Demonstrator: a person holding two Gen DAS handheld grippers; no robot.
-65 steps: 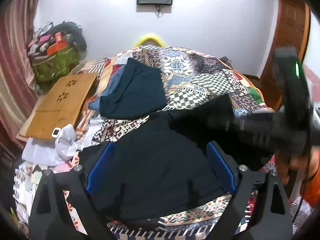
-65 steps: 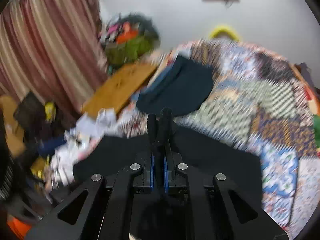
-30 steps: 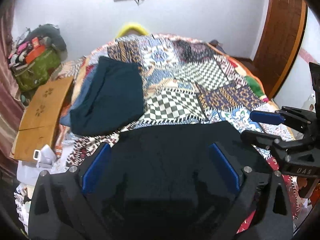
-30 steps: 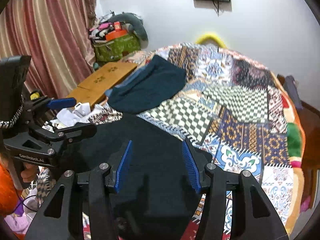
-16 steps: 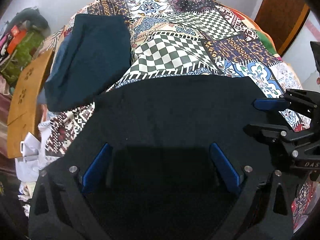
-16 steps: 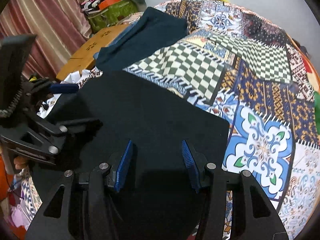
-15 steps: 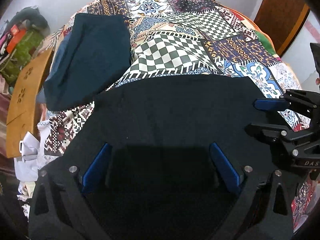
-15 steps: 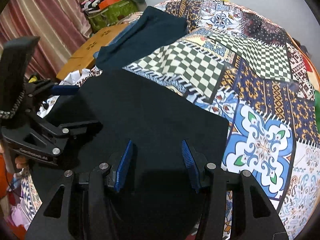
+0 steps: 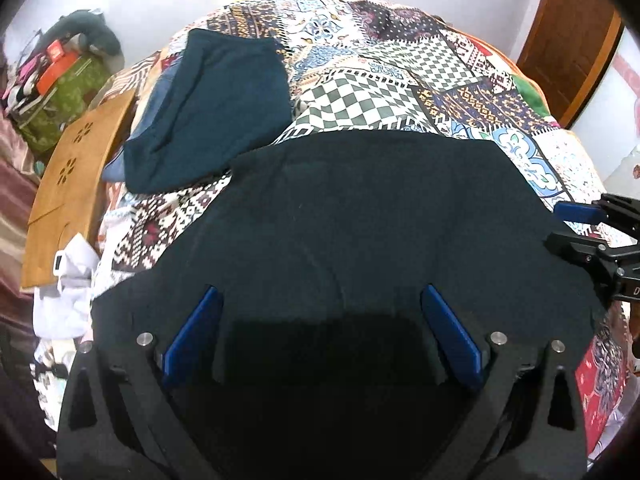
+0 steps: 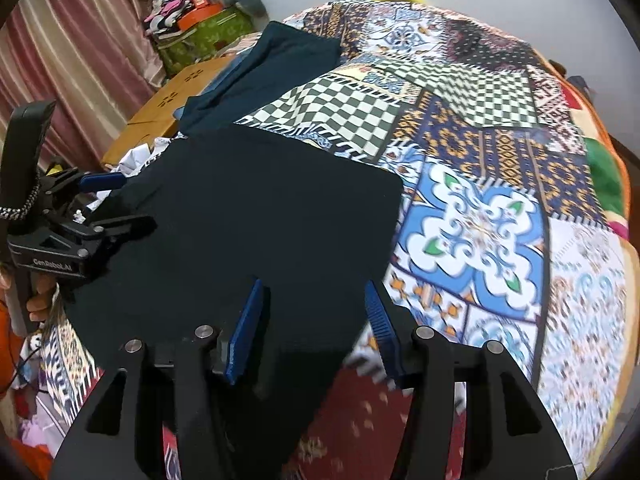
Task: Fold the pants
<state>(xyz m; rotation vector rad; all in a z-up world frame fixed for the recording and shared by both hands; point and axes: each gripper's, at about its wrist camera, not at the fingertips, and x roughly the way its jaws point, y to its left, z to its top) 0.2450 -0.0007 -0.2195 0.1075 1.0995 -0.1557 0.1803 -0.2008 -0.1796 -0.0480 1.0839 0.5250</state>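
Note:
The black pants lie folded flat on the patchwork bedspread, at the near edge of the bed; they also show in the right wrist view. My left gripper is open and empty, just above the near part of the pants. It shows at the left of the right wrist view. My right gripper is open and empty over the pants' right near edge. It shows at the right edge of the left wrist view.
A folded dark teal garment lies on the bed's far left. A wooden lap table and white cloths sit left of the bed. A green bag stands by the curtain. A wooden door is at the right.
Both grippers have drawn back a little from the pants and stay open. The right gripper has shifted rightward over the pants' edge. The pants lie still.

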